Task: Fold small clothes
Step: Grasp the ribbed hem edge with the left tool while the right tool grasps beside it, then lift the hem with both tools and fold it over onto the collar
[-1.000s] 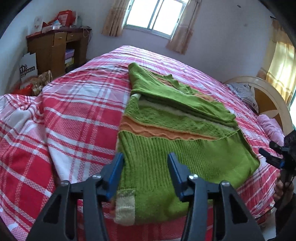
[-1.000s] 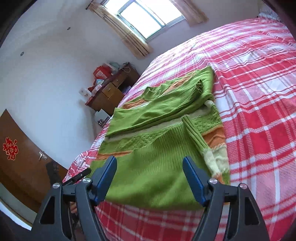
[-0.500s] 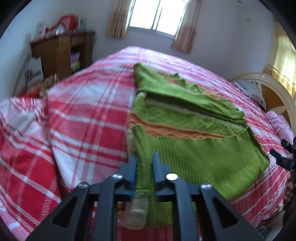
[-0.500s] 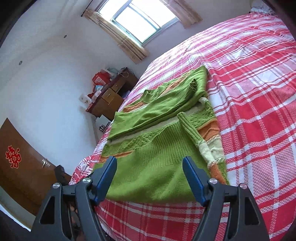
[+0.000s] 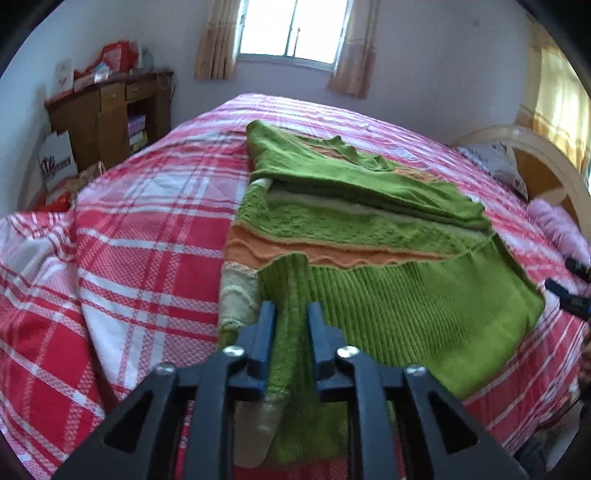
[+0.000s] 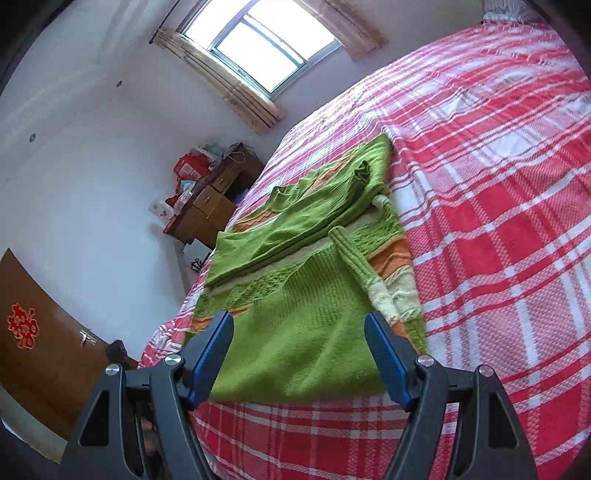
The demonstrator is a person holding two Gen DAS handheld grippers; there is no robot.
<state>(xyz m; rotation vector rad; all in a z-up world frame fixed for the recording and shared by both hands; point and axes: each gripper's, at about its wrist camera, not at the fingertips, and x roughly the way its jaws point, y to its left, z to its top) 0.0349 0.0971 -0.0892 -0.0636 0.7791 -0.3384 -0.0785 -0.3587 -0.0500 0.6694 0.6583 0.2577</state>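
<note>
left gripper clamped on sleeve at near edge of green sweater spread on bed, right gripper apart over hem; lay sleeve flat across body, no bunching

you're in a home bedroom: a bed with a red plaid cover spreads ahead of the jaws, a curtained window beyond it, a cluttered wooden desk to their left, probably a headboard to their right.
</note>
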